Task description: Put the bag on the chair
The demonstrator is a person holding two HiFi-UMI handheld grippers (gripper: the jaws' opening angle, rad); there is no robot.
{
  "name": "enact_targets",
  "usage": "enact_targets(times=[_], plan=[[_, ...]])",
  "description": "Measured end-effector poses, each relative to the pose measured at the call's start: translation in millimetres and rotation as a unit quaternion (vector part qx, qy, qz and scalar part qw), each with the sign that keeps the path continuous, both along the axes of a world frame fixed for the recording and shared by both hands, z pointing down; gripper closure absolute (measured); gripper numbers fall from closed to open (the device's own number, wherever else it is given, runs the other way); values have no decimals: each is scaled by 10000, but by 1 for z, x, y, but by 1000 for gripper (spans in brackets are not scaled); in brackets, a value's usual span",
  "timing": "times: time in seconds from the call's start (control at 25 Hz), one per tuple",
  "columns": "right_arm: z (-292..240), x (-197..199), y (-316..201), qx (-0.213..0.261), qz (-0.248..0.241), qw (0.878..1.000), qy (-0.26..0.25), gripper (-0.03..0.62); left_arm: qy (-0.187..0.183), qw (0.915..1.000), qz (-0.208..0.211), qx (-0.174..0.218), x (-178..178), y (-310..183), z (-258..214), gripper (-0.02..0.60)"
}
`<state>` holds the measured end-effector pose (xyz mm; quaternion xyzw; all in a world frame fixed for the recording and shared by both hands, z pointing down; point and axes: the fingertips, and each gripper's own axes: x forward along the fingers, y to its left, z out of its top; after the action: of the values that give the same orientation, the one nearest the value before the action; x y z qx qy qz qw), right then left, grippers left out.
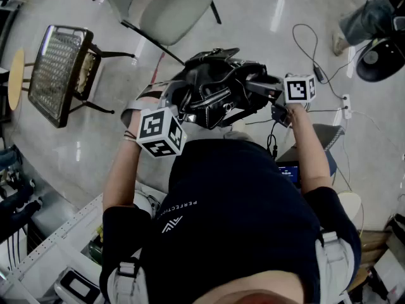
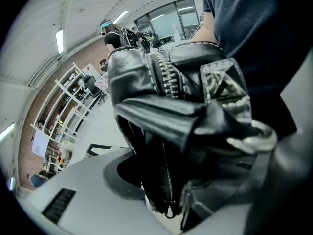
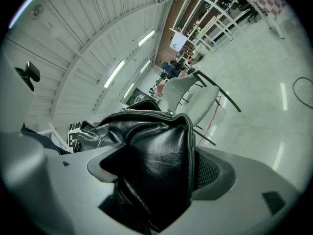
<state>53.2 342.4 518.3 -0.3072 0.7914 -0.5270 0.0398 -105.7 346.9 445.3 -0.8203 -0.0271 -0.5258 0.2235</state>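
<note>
A black leather bag point(image 1: 218, 88) with silver zips hangs in the air in front of the person, held from both sides. My left gripper point(image 1: 179, 109) is shut on the bag's left end; its view is filled by folded leather and a zip of the bag point(image 2: 166, 111) pinched between the jaws. My right gripper point(image 1: 269, 94) is shut on a thick fold of the bag point(image 3: 156, 165) at its right end, jaws standing wide around it. A white chair point(image 1: 171, 8) with black legs stands just beyond the bag; the same chair point(image 3: 193, 94) shows behind the leather.
A dark wicker-seat stool point(image 1: 60, 68) stands at the left. Cables and a power strip point(image 1: 345, 103) lie on the floor at the right, near a seated person's leg point(image 1: 364, 18). Shelving point(image 1: 38, 246) sits at the lower left.
</note>
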Motion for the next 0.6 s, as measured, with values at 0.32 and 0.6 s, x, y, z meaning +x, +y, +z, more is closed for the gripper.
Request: enact_targets(times=[0.32,0.6], plan=[[5,0,-1,-79,17,10000,38,168,-41,10000,-9,-50,0,-1,5,393],[8,1,0,-241,149,9996,21,168,-91,9999,13,-98,0,-4,8,393]])
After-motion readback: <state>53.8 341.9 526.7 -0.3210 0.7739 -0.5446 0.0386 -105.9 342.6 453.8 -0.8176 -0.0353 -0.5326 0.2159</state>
